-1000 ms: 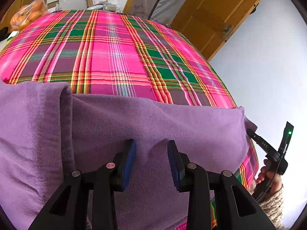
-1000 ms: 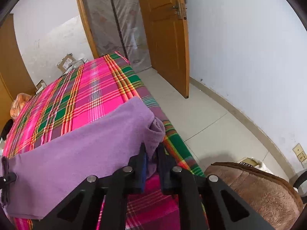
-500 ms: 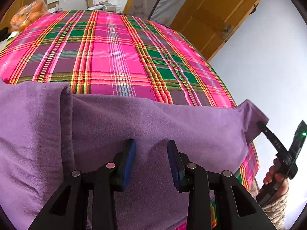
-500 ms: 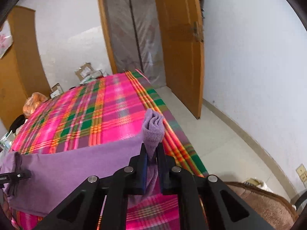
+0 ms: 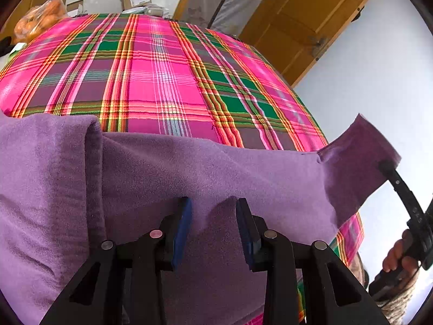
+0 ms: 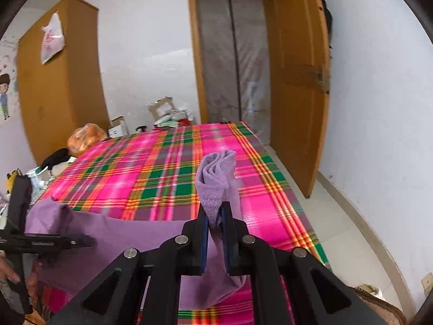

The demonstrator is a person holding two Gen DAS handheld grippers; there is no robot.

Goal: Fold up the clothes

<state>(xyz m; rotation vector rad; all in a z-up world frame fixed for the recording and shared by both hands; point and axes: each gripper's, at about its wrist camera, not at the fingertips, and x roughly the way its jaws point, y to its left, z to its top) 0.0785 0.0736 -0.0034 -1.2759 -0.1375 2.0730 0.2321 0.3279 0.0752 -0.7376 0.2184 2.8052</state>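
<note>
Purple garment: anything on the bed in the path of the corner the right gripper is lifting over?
Nothing visible. The right gripper is shut on the purple garment, corner raised off the plaid bedspread. The bedspread ahead shows bare; the orange bag and boxes sit beyond its far edge.

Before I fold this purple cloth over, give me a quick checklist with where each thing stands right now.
1. Right gripper clamped on the cloth corner: ok, jaws shut on it.
2. Corner lifted off the bed: ok.
3. Left gripper holding cloth: not ok, jaws open, cloth between them.
4. Cloth's left side flat: not ok, a fold lies there.
5. Bed beyond the cloth free for folding: ok.
6. Cloth's near edge: cannot tell, hidden below the grippers.
</note>
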